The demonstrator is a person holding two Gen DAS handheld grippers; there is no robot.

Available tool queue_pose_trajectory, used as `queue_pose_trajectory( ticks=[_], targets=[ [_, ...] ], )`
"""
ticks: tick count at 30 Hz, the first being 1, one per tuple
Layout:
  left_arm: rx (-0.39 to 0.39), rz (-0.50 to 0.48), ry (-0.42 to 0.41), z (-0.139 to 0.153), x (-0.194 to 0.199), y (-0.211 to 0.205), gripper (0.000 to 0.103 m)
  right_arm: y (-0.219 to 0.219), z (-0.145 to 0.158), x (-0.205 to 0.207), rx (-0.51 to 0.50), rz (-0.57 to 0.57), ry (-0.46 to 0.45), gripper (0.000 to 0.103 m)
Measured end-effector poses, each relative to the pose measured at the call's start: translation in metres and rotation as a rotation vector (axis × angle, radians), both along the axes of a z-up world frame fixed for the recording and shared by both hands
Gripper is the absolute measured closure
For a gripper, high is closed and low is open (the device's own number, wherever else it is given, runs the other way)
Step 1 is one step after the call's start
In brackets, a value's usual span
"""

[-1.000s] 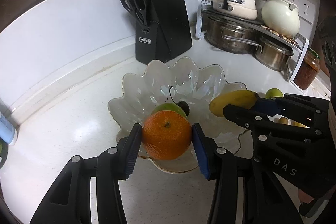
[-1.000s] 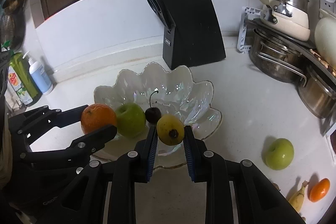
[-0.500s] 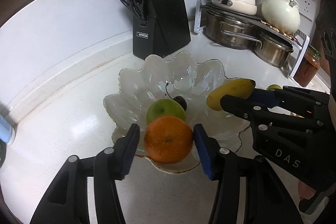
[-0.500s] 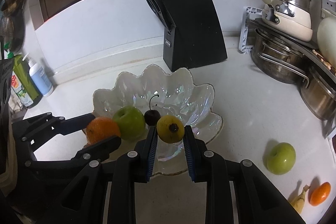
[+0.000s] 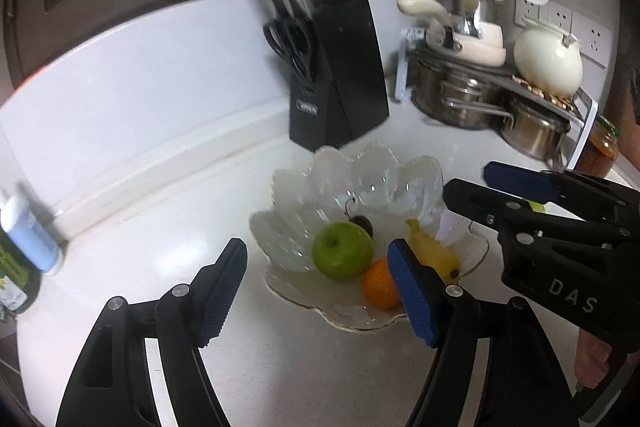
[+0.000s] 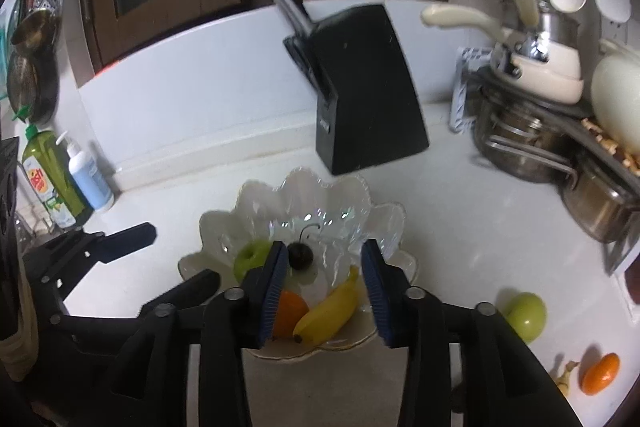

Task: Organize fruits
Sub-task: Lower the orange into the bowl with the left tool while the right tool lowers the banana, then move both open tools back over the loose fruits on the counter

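Observation:
A scalloped glass bowl (image 5: 336, 163) (image 6: 304, 183) on the white counter holds a green apple (image 5: 342, 251) (image 6: 252, 259), a dark cherry (image 5: 364, 225) (image 6: 300, 255), an orange (image 5: 380, 283) (image 6: 290, 311) and a yellow banana (image 5: 434, 255) (image 6: 328, 311). My left gripper (image 5: 320, 287) (image 6: 180, 255) hovers above the bowl's near left rim, its jaws opening and empty. My right gripper (image 6: 325, 291) (image 5: 472, 183) hangs over the bowl's near right side, its jaws also opening, with the banana lying free in the bowl below them.
A black knife block (image 5: 340, 75) (image 6: 368, 91) stands behind the bowl. Pots on a rack (image 5: 480, 99) fill the back right. A second green apple (image 6: 524, 313), another orange (image 6: 600, 373) and a small banana (image 6: 564, 375) lie on the counter at right. Bottles (image 6: 68, 175) stand at left.
The left gripper let go of the orange and the right gripper let go of the banana. Both fruits now lie in the bowl, and both grippers have opened and lifted.

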State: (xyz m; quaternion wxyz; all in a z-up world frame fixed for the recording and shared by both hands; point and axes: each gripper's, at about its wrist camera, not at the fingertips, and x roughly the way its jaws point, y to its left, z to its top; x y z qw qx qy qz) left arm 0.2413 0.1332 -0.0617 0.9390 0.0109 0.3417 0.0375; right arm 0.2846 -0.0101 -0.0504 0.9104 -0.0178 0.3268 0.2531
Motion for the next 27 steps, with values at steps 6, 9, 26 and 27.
queue_pose_trajectory(
  ticks=[6, 9, 26, 27],
  targets=[
    [0.016, 0.024, -0.058, 0.020, -0.013, -0.001, 0.028, -0.015, 0.019, -0.017, 0.008, -0.089, -0.071, 0.038],
    [0.024, 0.029, -0.097, 0.031, -0.021, -0.005, 0.024, -0.025, 0.029, -0.026, 0.016, -0.148, -0.099, 0.029],
    [0.047, -0.078, -0.248, 0.072, -0.063, -0.061, 0.013, -0.100, 0.067, -0.091, 0.008, -0.444, -0.215, 0.014],
    [0.047, -0.091, -0.253, 0.073, -0.066, -0.066, 0.013, -0.104, 0.068, -0.095, 0.007, -0.457, -0.220, 0.014]
  ],
)
